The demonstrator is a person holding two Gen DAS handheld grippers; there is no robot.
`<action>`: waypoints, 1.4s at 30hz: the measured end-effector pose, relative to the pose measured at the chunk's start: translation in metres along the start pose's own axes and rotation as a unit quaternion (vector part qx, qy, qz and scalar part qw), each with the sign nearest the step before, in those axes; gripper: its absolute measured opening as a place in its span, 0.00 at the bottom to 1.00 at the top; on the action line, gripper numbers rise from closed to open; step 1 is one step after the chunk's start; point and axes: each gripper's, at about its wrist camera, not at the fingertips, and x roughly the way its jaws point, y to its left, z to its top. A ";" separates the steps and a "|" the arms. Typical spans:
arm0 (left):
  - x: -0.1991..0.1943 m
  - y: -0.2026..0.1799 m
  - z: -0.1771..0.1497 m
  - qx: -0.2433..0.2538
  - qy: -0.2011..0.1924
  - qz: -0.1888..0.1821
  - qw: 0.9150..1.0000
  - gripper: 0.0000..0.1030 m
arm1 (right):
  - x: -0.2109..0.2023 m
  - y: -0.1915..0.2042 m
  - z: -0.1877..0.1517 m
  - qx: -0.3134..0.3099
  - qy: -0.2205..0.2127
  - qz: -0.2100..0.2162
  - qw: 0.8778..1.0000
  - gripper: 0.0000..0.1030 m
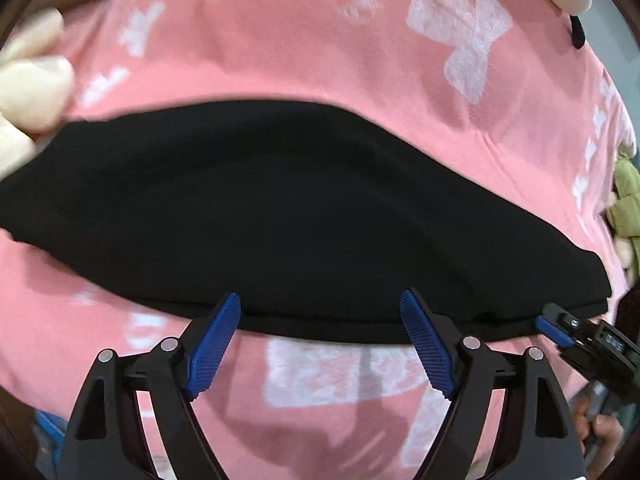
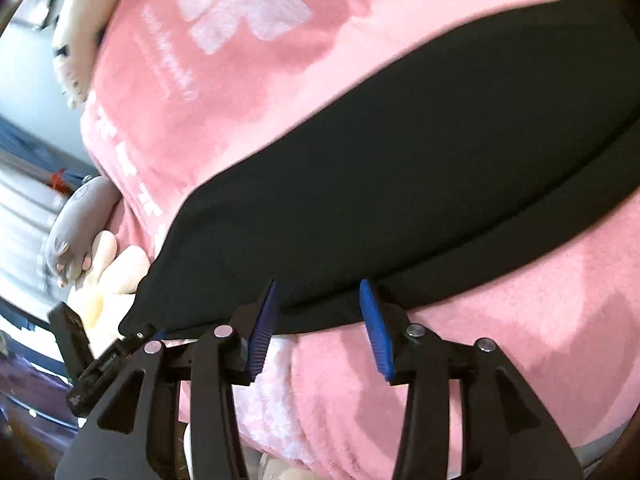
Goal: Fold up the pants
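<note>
pants (image 1: 300,216) lay as black band on pink blanket (image 1: 280,40), long axis crosswise to both grippers | left gripper (image 1: 320,312) spread at near hem, gripping nothing | right gripper (image 2: 316,296) part-spread, unclamped, nearer the end.

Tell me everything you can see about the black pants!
The black pants look like soft, plain, dark cloth with no pattern. They lie flat in a long folded strip on a pink blanket with white prints. The near edge shows a neat hem. Both grippers, the left gripper and the right gripper, sit at that edge with jaws apart, not pinching it.
</note>
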 end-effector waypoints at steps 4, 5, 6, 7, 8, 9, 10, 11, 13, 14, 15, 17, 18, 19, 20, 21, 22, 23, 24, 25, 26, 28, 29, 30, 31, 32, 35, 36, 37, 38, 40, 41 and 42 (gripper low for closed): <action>0.019 0.006 -0.005 0.029 0.040 0.037 0.998 0.59 | 0.014 -0.001 0.002 0.012 -0.017 0.003 1.000 0.30; 0.017 0.009 -0.006 0.028 0.040 0.035 0.998 0.56 | 0.014 -0.002 0.006 0.012 -0.017 -0.003 1.000 0.06; 0.016 0.010 -0.006 0.031 0.043 0.034 0.998 0.56 | 0.015 -0.002 0.007 0.013 -0.014 -0.004 1.000 0.03; 0.015 0.010 -0.006 0.035 0.045 0.036 0.998 0.55 | 0.010 0.000 0.006 0.004 -0.015 -0.004 1.000 0.03; 0.015 0.010 -0.007 0.043 0.046 0.040 0.997 0.55 | -0.005 0.000 0.002 -0.018 -0.018 -0.013 1.000 0.03; 0.014 0.009 -0.008 0.050 0.047 0.043 0.997 0.56 | -0.012 0.005 -0.002 -0.041 -0.021 -0.027 0.999 0.03; 0.014 0.007 -0.009 0.057 0.047 0.047 0.996 0.56 | -0.017 0.006 -0.008 -0.056 -0.020 -0.037 0.998 0.03; 0.015 0.005 -0.010 0.064 0.046 0.052 0.996 0.56 | -0.017 0.003 -0.011 -0.061 -0.012 -0.040 0.997 0.04; 0.013 -0.002 -0.010 0.074 0.040 0.063 0.994 0.57 | -0.023 -0.005 -0.011 -0.060 -0.001 -0.065 0.996 0.07; 0.010 -0.004 -0.009 0.073 0.035 0.061 0.995 0.58 | -0.035 -0.010 -0.008 -0.051 -0.012 -0.065 0.996 0.07; 0.006 -0.005 -0.007 0.069 0.032 0.052 0.996 0.62 | -0.052 -0.014 -0.004 -0.044 -0.034 -0.060 0.997 0.10; -0.008 -0.008 -0.005 0.060 0.017 0.039 0.997 0.68 | -0.102 -0.032 0.012 -0.036 -0.102 -0.097 0.989 0.42; -0.015 -0.009 -0.005 0.059 0.006 0.039 0.997 0.71 | -0.124 -0.044 0.021 -0.029 -0.136 -0.128 0.982 0.69; -0.021 -0.010 -0.004 0.060 -0.004 0.043 0.997 0.71 | -0.156 -0.066 0.035 -0.009 -0.186 -0.178 0.966 0.78; -0.024 -0.011 -0.005 0.060 -0.009 0.046 0.997 0.72 | -0.172 -0.082 0.045 0.009 -0.209 -0.207 0.956 0.78; -0.027 -0.012 -0.005 0.060 -0.013 0.048 0.997 0.72 | -0.183 -0.098 0.055 0.025 -0.216 -0.216 0.952 0.78; -0.029 -0.014 -0.004 0.058 -0.014 0.051 0.997 0.72 | -0.195 -0.123 0.069 0.059 -0.218 -0.215 0.950 0.78; -0.030 -0.015 -0.005 0.053 -0.014 0.051 0.997 0.72 | -0.201 -0.140 0.079 0.085 -0.223 -0.219 0.946 0.78; -0.032 -0.017 -0.006 0.051 -0.014 0.050 0.997 0.73 | -0.204 -0.155 0.087 0.099 -0.229 -0.222 0.942 0.78; -0.032 -0.019 -0.006 0.050 -0.014 0.050 0.997 0.73 | -0.204 -0.164 0.093 0.108 -0.230 -0.226 0.940 0.78; -0.032 -0.022 -0.007 0.053 -0.013 0.056 0.997 0.73 | -0.203 -0.170 0.097 0.115 -0.230 -0.227 0.939 0.78; -0.033 -0.027 -0.010 0.057 -0.013 0.065 0.996 0.74 | -0.192 -0.188 0.103 0.141 -0.222 -0.221 0.939 0.78; -0.032 -0.030 -0.012 0.058 -0.012 0.065 0.996 0.75 | -0.184 -0.185 0.104 0.139 -0.226 -0.222 0.938 0.77; -0.035 -0.030 -0.015 0.058 -0.010 0.064 0.996 0.75 | -0.183 -0.182 0.105 0.126 -0.236 -0.228 0.936 0.62; -0.035 -0.031 -0.016 0.060 -0.009 0.063 0.996 0.75 | -0.181 -0.178 0.106 0.107 -0.233 -0.236 0.937 0.30; -0.034 -0.032 -0.016 0.064 -0.007 0.063 0.996 0.75 | -0.178 -0.175 0.111 0.100 -0.224 -0.217 0.945 0.12; -0.033 -0.031 -0.017 0.068 -0.004 0.067 0.995 0.75 | -0.185 -0.148 0.118 0.086 -0.233 -0.162 0.955 0.13; -0.034 -0.028 -0.017 0.066 -0.006 0.067 0.996 0.75 | -0.187 -0.123 0.120 0.057 -0.237 -0.153 0.958 0.13; -0.035 -0.027 -0.017 0.063 -0.007 0.067 0.996 0.75 | -0.187 -0.094 0.120 0.025 -0.236 -0.139 0.961 0.13; -0.036 -0.022 -0.017 0.059 -0.009 0.064 0.996 0.75 | -0.183 -0.068 0.121 -0.005 -0.234 -0.125 0.964 0.13; -0.038 -0.012 -0.017 0.044 -0.011 0.060 0.997 0.75 | -0.164 -0.002 0.116 -0.081 -0.212 -0.095 0.969 0.14; -0.039 -0.007 -0.018 0.039 -0.012 0.058 0.997 0.75 | -0.149 0.030 0.111 -0.122 -0.196 -0.083 0.969 0.14; -0.040 -0.002 -0.018 0.034 -0.012 0.057 0.998 0.75 | -0.132 0.059 0.106 -0.160 -0.178 -0.075 0.968 0.14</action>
